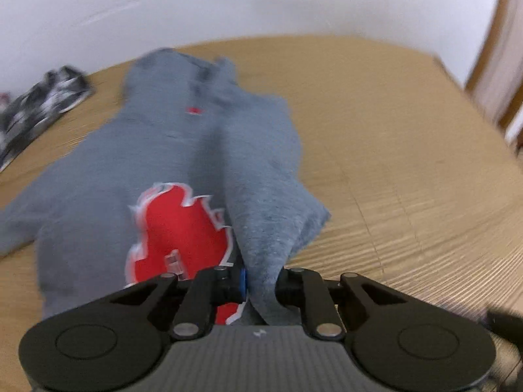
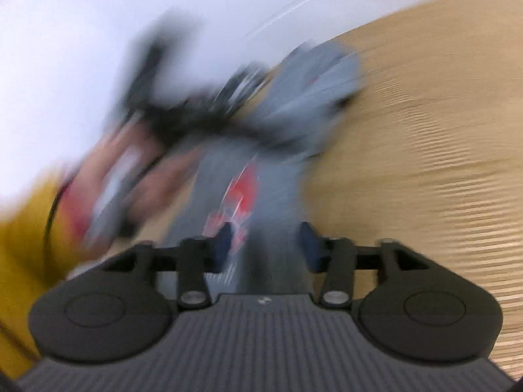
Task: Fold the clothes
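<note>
Left tool clamps the grey sweatshirt; only the blurred right view shows right tool spread apart.

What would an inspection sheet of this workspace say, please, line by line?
Surface: wooden table, light grain.
Job's things: grey shirt with red print, spread out, one edge lifted.
Clutter: black-and-white patterned cloth at the far left.
Grippers: left gripper shut on the shirt's edge; right gripper open above the shirt, view blurred.
Cables: dark cable near the yellow sleeve.
Surroundings: white wall; wooden door frame at right.
</note>
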{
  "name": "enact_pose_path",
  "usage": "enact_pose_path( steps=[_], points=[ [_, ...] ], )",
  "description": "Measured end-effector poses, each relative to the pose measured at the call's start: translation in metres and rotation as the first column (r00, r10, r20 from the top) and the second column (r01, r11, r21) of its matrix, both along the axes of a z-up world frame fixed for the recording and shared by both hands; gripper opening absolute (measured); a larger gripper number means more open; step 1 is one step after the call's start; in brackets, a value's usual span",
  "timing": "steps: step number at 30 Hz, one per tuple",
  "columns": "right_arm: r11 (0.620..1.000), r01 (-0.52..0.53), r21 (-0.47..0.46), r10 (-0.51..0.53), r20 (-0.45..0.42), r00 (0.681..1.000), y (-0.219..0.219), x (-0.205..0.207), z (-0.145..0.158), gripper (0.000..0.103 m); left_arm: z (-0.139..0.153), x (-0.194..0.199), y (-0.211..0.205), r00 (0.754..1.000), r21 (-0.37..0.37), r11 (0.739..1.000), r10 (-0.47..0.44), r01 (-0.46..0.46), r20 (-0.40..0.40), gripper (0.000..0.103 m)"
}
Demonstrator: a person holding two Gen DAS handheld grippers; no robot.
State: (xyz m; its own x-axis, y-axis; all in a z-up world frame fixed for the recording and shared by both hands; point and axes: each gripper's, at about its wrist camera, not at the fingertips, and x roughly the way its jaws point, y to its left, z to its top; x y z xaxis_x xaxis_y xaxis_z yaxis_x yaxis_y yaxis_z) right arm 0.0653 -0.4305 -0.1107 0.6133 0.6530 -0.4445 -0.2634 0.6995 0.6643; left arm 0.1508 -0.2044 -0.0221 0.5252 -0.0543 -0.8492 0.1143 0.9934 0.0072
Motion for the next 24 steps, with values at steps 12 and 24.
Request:
enact_pose_path(
  steps=[12,24],
  points=[
    [0.947,-0.175,-0.27,0.228,0.178,0.957,0.172,0.126,-0.005,0.076,0.079,-0.017,0.113,0.97,-0.108,0.979,0.186,-0.17,0.157,0.015],
    [0.938,-0.086,-0.334,0.164,0.213,0.963,0.295,0.139,0.011,0.077,0.036,-0.012,0.33,0.866,-0.086,0.863,0.5,-0.497,0.014,0.015]
  ],
)
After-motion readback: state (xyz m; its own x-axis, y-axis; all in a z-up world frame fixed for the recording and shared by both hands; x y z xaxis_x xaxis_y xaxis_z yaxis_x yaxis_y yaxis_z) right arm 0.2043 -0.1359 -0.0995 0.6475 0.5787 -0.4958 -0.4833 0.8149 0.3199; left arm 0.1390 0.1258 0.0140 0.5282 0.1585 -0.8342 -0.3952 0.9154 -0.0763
